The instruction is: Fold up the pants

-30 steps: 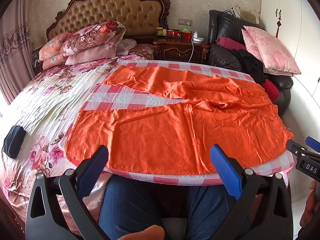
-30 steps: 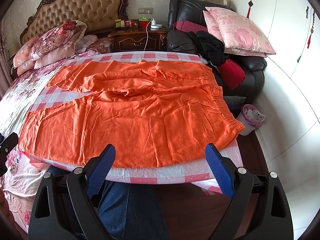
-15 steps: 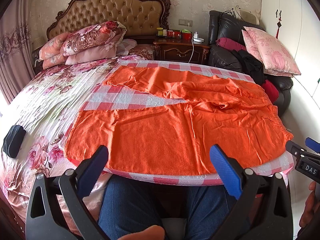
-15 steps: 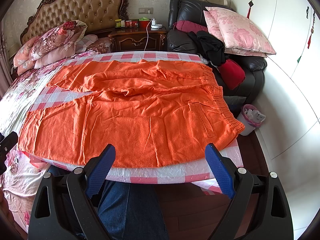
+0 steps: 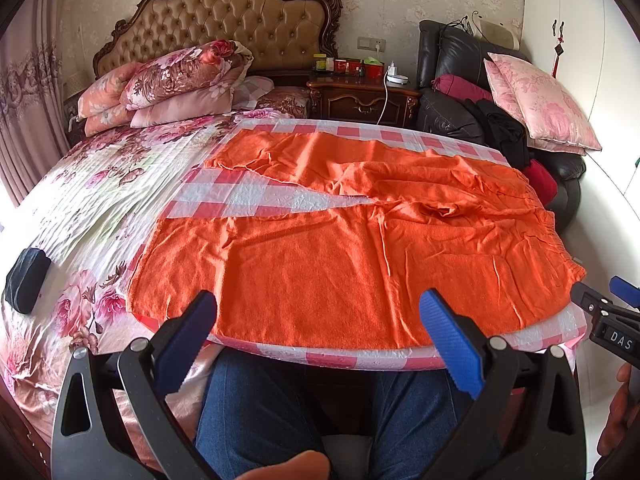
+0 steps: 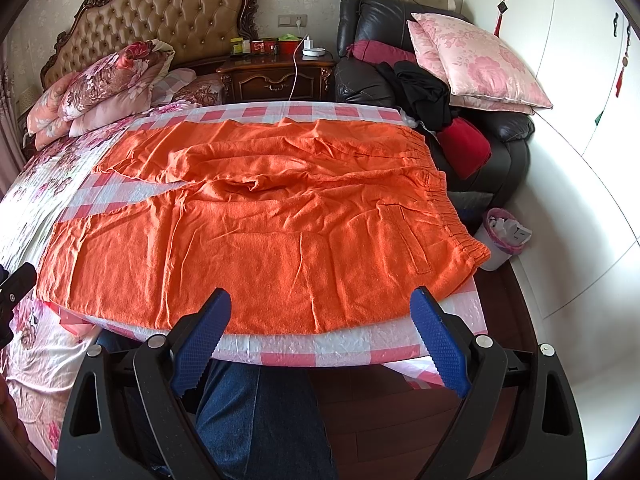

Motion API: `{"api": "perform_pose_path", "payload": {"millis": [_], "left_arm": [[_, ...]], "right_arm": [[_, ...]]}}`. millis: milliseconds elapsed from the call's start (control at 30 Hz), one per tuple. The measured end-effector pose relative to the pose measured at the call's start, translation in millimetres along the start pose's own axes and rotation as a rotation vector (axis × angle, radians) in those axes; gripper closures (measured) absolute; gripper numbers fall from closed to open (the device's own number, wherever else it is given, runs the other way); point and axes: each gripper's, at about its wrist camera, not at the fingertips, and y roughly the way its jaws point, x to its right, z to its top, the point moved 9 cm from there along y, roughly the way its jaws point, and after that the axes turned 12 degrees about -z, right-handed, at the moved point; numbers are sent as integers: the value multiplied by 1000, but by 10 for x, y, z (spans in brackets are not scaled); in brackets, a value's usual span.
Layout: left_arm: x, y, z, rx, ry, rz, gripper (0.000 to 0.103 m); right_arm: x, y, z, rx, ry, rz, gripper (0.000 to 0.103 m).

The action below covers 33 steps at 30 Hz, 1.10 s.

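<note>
The orange pants (image 6: 276,224) lie spread flat on a pink-and-white checked cloth (image 6: 352,346) at the foot of the bed (image 6: 36,360). Their elastic waistband points right and the two legs run left, a wedge of cloth showing between them. The fabric is creased, most around the crotch. The right gripper (image 6: 320,320) hangs over the near edge of the cloth, its blue fingers (image 6: 438,344) spread wide with nothing between them, clear of the pants. Below it are the person's jeans (image 6: 260,420). The left gripper (image 6: 14,288) peeks in at the left edge.
</note>
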Motion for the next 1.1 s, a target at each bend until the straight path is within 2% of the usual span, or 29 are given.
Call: {"api": "perform_pose_path", "payload": {"millis": [667, 833, 967, 1100], "left_arm": [[32, 29, -24, -5, -3, -3, 2], [50, 166, -93, -24, -13, -13, 2], [-43, 412, -181, -70, -33, -47, 2], [-215, 746, -233, -122, -73, -103, 2]], "right_arm": [[-1, 33, -35, -5, -1, -2, 15], [-25, 118, -98, -20, -5, 1, 15], [-25, 292, -121, -53, -6, 14, 15], [88, 710, 43, -134, 21, 85, 15]]}}
